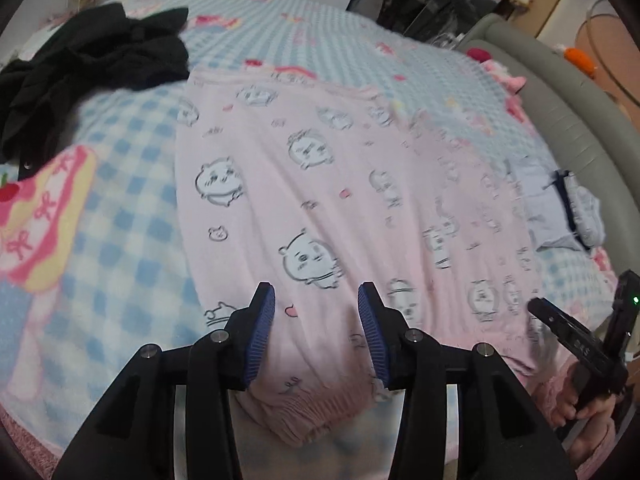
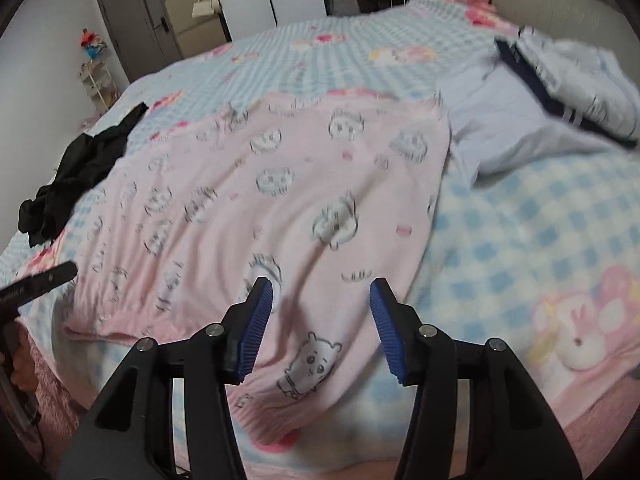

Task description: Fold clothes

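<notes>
My left gripper and right gripper gape, holding nothing, low in frame over the pink pyjama trousers — plush cuffs could slip or bunch unevenly.

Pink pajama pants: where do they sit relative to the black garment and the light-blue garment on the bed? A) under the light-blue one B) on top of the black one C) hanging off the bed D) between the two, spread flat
D: the pink pants lie spread flat on the checked blanket, black garment to one side, light-blue garment to the other.
</notes>
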The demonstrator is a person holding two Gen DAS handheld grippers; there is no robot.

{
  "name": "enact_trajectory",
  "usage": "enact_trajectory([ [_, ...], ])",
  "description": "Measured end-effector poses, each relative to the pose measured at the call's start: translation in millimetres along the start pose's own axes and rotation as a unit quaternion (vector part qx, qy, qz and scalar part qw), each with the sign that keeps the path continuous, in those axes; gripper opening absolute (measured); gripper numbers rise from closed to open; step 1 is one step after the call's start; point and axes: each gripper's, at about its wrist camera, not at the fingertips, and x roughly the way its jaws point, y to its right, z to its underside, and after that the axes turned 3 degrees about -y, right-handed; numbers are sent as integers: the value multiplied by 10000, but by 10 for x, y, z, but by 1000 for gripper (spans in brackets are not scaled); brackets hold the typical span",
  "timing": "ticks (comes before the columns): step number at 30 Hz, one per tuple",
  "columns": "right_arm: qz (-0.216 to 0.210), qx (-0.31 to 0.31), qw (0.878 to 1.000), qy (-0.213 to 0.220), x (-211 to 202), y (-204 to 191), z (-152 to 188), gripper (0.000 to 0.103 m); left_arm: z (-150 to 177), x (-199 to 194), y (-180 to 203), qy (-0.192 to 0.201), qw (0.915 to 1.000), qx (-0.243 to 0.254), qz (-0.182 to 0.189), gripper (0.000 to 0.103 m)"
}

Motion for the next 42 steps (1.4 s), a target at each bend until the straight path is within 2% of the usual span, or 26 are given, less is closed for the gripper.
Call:
enact_trajectory([
  [2,135,29,9998,-111,64,61,111,52,55,75,-18,-59,9993,114,-360,45],
  [5,175,104,9996,-188,91,173,187,53,183,-37,-129,176,9985,-24,-525,45],
  [7,6,438,9990,-128,37,283,188,53,257,-161,-288,376,9978,-394,-387,43],
  [9,-65,710,9975,26,-36,364,182,53,298,-264,-413,512,9967,-626,3,43],
  [12,-87,702,9974,170,-83,345,180,54,291,-289,-509,538,9940,-840,439,44],
  [14,-182,673,9976,37,-19,308,189,54,283,-239,-553,456,9910,-1057,691,44],
  [17,50,468,9989,-79,65,215,223,54,302,-151,-553,375,9900,-1183,676,44],
  [20,408,241,9988,-125,98,168,192,56,293,-51,-588,205,9902,-1315,417,41],
  [21,509,198,9984,-156,101,171,183,57,283,-46,-561,150,9924,-1206,208,34],
  [22,610,164,9978,-181,93,178,183,58,273,-41,-533,97,9939,-1095,-3,31],
  [23,711,133,9972,-206,83,186,184,59,267,-68,-478,110,9954,-865,-402,32],
  [25,874,147,9958,-246,44,233,203,59,271,-134,-405,173,9925,-540,-1080,33],
  [26,842,215,9959,-238,19,261,208,59,287,-179,-435,221,9916,-621,-1114,35],
  [27,681,369,9968,-174,-24,308,210,59,301,-189,-518,197,9938,-850,-695,39],
  [29,223,749,9969,-13,-119,426,217,58,329,-208,-685,149,9913,-1300,144,45],
  [33,-630,1218,9903,210,-208,568,156,58,285,-176,-807,147,9804,-1662,1046,49],
  [35,-953,1243,9876,118,-128,545,77,58,212,-146,-824,192,9781,-1737,1130,49],
  [39,-821,1282,9883,-37,132,570,-168,58,-43,-13,-843,124,9784,-1729,1130,49],
  [42,-1063,1618,9805,-336,353,711,-239,56,-122,134,-840,-38,9775,-1688,1266,49],
])
